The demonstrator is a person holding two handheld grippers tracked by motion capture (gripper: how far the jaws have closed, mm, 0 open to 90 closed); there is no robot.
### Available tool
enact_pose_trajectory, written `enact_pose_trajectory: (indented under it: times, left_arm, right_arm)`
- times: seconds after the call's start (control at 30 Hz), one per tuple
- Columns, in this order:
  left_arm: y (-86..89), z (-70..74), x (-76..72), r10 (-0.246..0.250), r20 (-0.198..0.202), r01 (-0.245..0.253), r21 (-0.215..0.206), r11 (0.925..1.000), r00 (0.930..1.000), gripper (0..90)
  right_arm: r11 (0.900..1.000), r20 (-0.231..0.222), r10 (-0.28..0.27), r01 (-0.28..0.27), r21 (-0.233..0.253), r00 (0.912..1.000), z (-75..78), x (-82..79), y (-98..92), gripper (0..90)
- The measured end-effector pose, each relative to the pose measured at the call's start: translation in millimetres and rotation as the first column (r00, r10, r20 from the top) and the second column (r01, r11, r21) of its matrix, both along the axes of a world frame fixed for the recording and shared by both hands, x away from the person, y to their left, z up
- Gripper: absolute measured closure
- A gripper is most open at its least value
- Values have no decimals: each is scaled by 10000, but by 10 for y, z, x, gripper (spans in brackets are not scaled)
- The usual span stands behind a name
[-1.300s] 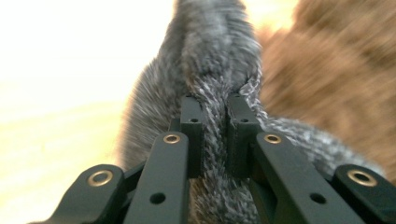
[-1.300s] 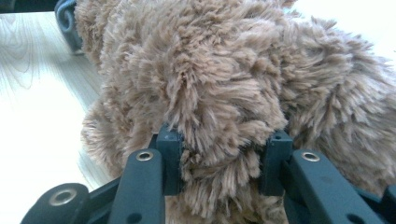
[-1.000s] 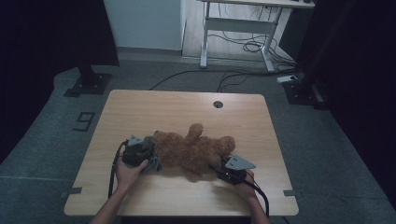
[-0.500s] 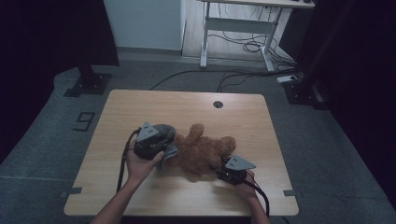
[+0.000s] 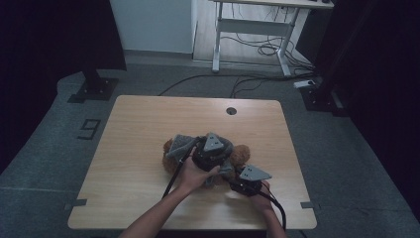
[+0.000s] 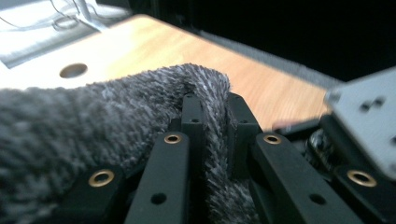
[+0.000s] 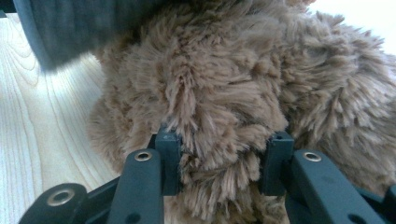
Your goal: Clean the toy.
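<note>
A brown teddy bear (image 5: 242,153) lies on the wooden table (image 5: 148,124), near its front edge. A grey knitted cloth (image 5: 180,145) is draped over the bear's left side. Above the bear's middle, my left gripper (image 5: 218,149) is shut on a fold of that cloth (image 6: 93,121), which is pinched between the jaws (image 6: 212,116). From the front right, my right gripper (image 5: 237,174) is shut on a furry part of the bear (image 7: 224,70), with fur bulging between its jaws (image 7: 224,158). I cannot tell which limb it holds.
A round cable hole (image 5: 231,110) sits near the table's far edge. Bare wood lies to the left (image 5: 124,163) and far side of the bear. On the floor beyond the table stand a desk frame (image 5: 252,29) and cables (image 5: 257,49).
My left gripper has moved right from the bear's left side to above its middle, dragging the grey cloth over the bear. The right gripper has stayed in place.
</note>
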State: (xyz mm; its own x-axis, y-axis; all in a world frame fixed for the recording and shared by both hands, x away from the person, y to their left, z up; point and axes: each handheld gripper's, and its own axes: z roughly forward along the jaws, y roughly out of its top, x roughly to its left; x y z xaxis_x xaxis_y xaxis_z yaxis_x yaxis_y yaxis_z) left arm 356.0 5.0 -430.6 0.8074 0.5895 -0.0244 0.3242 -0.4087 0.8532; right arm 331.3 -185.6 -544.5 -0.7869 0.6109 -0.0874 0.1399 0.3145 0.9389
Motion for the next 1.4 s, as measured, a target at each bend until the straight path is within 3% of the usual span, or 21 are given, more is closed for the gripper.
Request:
enact_pose_trajectory:
  times: [0.1, 0.13, 0.23, 0.37, 0.47, 0.53, 0.6, 0.67, 0.8, 0.9, 1.0, 1.07, 1.17, 1.27, 1.4]
  left_arm:
    - [53, -164, 76, 258, -237, -237, 821, 9963, 9994, 801]
    - [100, -211, 107, 360, -309, -332, 871, 9956, 9989, 801]
    - [256, -242, 155, 625, -752, -606, 275, 9978, 9952, 805]
    - [464, -221, 123, 1237, -182, -1221, 746, 9897, 9921, 807]
    - [696, -229, 113, 1573, -199, -1561, 525, 9863, 9874, 809]
    - [843, -218, 89, 1876, -46, -1873, 398, 9815, 9822, 810]
    - [996, -212, 74, 2281, 322, -2297, 594, 9715, 9731, 810]
    - [1169, -243, 97, 2413, -61, -2411, 168, 9703, 9704, 811]
    - [1419, -296, 118, 2784, -369, -2795, -288, 9597, 9598, 816]
    - [1539, -305, 131, 2983, -491, -3004, -411, 9529, 9532, 817]
    - [1624, -315, 132, 3166, -459, -3179, -247, 9478, 9474, 816]
    - [1708, -339, 143, 3527, -463, -3531, -12, 9356, 9346, 813]
    - [1855, -468, 202, 3919, -1162, -3914, 281, 9198, 9126, 813]
    - [1923, -558, 226, 3743, -1849, -3815, -38, 9244, 9087, 815]
    - [1882, -500, 223, 3641, -1794, -3738, -223, 9273, 9139, 818]
  right_arm:
    - [10000, 10, -1, 1, 8, 10000, -2, 1, -1, 600]
    - [10000, 10, 3, -3, 7, 10000, -3, 1, -1, 599]
    - [10000, -38, 17, -17, 28, 10000, -7, 5, 3, 598]
    - [10000, -41, 11, -11, 18, 10000, -6, 0, 3, 598]
    - [10000, -22, 3, -3, 30, 10000, -7, -1, 6, 598]
    - [10000, -20, -6, 7, 58, 10000, -8, 2, 6, 598]
    - [10000, -59, -29, 29, 68, 10000, -8, 2, 3, 598]
    - [10000, -52, -2, 3, 59, 10000, -8, -1, 4, 598]
    - [9999, -29, -2, 2, 119, 10000, -10, 3, 12, 598]
    - [9999, -48, -15, 16, 148, 10000, -11, 4, 11, 598]
    - [9999, -50, -27, 28, 161, 10000, -12, -1, 14, 598]
    - [9999, -60, -35, 36, 163, 10000, -12, -2, 13, 598]
    - [9999, -120, -27, 29, 168, 9999, -11, -1, 7, 598]
    - [9998, -157, 2, 1, 223, 9999, -13, 6, -1, 597]
    - [9998, -171, -8, 11, 221, 9999, -12, 6, -4, 597]
